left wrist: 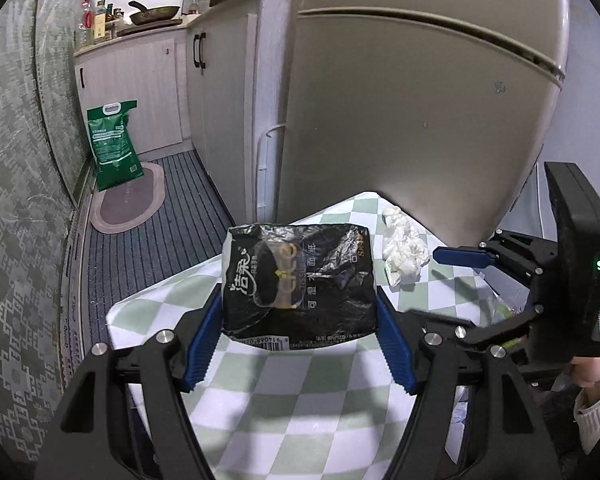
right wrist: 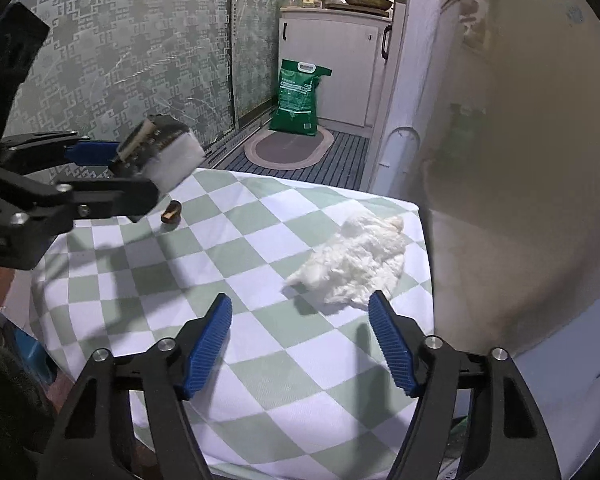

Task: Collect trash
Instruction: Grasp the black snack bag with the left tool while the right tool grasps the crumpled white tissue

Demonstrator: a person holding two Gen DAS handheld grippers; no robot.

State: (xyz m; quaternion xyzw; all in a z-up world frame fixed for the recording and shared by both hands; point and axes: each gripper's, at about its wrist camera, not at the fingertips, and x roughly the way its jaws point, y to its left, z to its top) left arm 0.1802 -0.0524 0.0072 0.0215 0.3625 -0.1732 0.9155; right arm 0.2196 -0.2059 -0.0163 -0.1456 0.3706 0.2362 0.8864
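At the far left of the left wrist view a patterned wall (left wrist: 16,200) curves with the lens, and a green bag (left wrist: 114,144) stands on the floor beside a small oval mat (left wrist: 128,200). On the counter behind it there are bottles and a pan (left wrist: 154,14), too small to read. In the middle, the left gripper (left wrist: 300,312) grasps a black tissue pack (left wrist: 298,280); its blue pads press on both sides of the pack, which is raised above the checkered tablecloth (left wrist: 260,380). The lower edge of the pack shows a barcode, partly cut by the shadow. To the right, a crumpled white tissue (left wrist: 404,250) lies on the cloth close to the refrigerator (left wrist: 420,100). The right gripper (left wrist: 460,256) comes in from the right edge, but only one blue finger is clear and the other is hard to make out. A hand with a pale sleeve (left wrist: 596,384) is cut off by the border. In the right wrist view the left gripper (right wrist: 112,160) appears at the left, blurred, with the pack (right wrist: 160,152) seen from its end. Just under it a small brown object (right wrist: 171,213) lies on the cloth; I cannot tell what it is. The right gripper (right wrist: 300,312) hangs with its jaws apart and nothing between them. The white tissue (right wrist: 356,264) lies just in front of the right fingertip (right wrist: 380,308), and whether they touch is not clear.
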